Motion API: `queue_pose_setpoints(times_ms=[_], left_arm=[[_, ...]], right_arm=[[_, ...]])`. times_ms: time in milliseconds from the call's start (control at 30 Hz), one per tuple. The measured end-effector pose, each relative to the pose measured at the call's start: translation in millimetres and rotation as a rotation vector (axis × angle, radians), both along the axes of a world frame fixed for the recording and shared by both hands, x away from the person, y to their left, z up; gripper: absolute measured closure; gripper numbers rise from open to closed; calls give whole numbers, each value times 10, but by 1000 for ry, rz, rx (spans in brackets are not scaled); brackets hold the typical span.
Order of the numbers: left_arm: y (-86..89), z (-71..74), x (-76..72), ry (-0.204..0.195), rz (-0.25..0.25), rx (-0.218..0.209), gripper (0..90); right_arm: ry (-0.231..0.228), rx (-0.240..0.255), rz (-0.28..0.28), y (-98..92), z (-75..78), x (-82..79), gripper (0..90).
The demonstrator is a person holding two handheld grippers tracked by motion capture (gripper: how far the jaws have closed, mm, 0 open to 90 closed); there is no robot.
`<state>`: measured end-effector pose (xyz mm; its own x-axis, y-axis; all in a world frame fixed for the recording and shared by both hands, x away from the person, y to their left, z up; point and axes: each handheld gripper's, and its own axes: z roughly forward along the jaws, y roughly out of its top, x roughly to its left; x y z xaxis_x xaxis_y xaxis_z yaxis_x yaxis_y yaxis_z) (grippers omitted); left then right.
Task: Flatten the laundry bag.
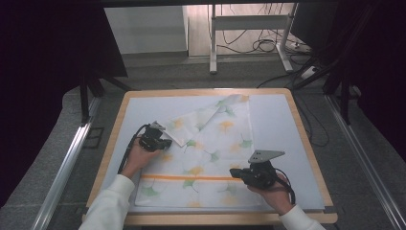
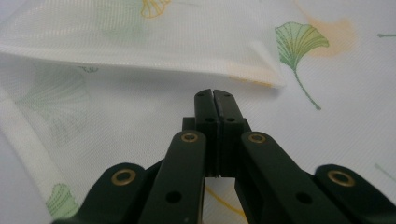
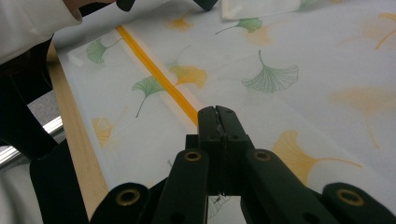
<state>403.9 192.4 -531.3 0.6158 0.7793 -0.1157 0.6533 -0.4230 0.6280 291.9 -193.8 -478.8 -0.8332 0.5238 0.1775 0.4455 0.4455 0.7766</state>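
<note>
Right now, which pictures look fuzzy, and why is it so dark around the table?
High view: the table and cloth are lit brightly and evenly, while the room's sides fall into near black. Left gripper view: the near black jaws look soft, the cloth's folded edge sharper. Right gripper view: the orange stripe is clear, the sleeve at top left is blurred.

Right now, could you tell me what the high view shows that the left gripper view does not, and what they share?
The high view alone takes in the wooden-edged table, the orange stripe across the cloth, both hands, and the right gripper. The left gripper view alone gives a close look at the left gripper, jaws shut, just short of the folded-over corner. Both show the ginkgo-leaf print.
</note>
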Motion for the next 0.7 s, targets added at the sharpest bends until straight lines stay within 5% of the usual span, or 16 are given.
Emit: queue_pose_setpoints(times_ms=[200,700], left_arm=[[-64,19,130,14,-7,15,900],[-123,48,346,-48,41,-73,900]], right_arm=[[-2,2,0,3,7,-5,892],[-5,0,-3,5,-2,15,892]])
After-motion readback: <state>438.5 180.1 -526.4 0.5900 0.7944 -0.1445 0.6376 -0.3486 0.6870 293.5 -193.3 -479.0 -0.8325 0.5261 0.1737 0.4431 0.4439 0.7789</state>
